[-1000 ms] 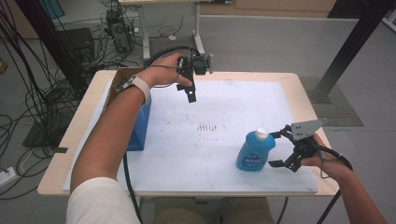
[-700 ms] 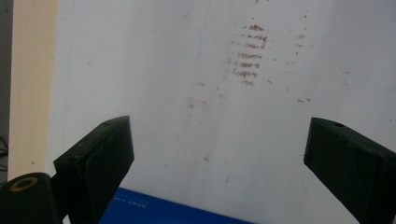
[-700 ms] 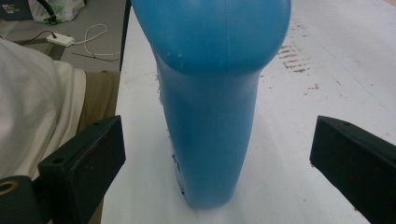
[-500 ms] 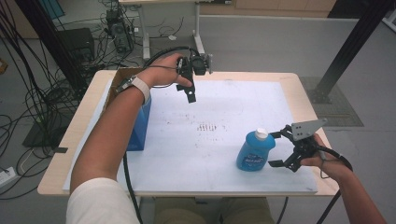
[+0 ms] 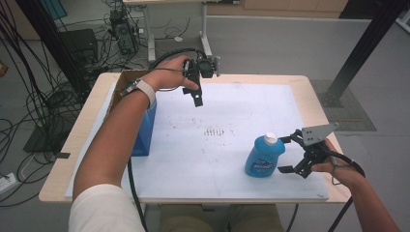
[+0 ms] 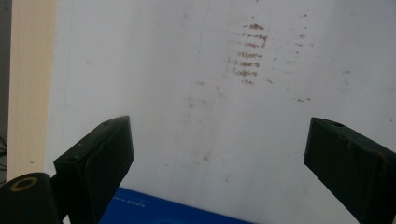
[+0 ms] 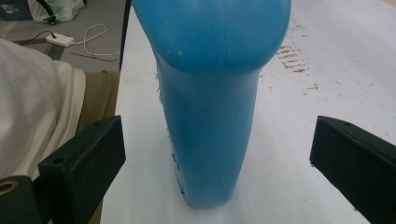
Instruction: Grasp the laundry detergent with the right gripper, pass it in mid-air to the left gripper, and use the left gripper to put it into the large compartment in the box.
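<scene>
A blue bottle with a white cap stands upright on the white mat, toward the front right. My right gripper is open just to the right of it, jaws pointing at its side. In the right gripper view the bottle stands between the spread jaws of the gripper, with gaps on both sides. My left gripper hangs open above the far middle of the mat, jaws pointing down. In the left gripper view its jaws are wide apart over bare mat with nothing between them.
A blue box with an open cardboard top stands at the mat's left edge, under the left forearm; its edge shows in the left gripper view. Brown stain marks dot the mat's middle. The wooden table rim frames the mat.
</scene>
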`<state>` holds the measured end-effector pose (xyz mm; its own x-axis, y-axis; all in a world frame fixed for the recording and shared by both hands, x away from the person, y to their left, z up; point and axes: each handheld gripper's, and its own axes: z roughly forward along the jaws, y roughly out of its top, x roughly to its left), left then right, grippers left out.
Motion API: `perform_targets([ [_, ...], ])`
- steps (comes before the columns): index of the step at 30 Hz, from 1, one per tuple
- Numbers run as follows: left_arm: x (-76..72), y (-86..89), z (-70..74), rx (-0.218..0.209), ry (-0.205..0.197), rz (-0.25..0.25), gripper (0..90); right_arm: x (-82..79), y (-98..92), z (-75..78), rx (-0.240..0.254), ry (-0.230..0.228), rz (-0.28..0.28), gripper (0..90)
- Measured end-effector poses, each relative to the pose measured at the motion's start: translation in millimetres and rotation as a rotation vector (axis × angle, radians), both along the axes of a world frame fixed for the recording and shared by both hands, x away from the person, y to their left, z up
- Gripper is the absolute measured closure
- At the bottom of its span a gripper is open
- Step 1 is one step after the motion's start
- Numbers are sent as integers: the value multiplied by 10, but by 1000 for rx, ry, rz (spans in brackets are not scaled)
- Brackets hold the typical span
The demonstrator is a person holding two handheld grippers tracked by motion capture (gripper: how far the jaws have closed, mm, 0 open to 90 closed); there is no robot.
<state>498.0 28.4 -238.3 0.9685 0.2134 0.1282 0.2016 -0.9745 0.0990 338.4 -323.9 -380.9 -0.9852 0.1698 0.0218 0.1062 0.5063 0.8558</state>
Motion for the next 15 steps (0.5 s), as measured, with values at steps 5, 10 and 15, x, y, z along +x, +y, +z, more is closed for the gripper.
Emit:
perform_targets([
  [5,1,-2,-3,-2,0,1,88,1,3,4,1,0,1,34],
  [10,3,-1,-5,-2,1,1,88,3,4,1,-2,-3,5,34],
  [15,4,1,-7,0,2,0,88,0,6,2,-1,1,5,36],
])
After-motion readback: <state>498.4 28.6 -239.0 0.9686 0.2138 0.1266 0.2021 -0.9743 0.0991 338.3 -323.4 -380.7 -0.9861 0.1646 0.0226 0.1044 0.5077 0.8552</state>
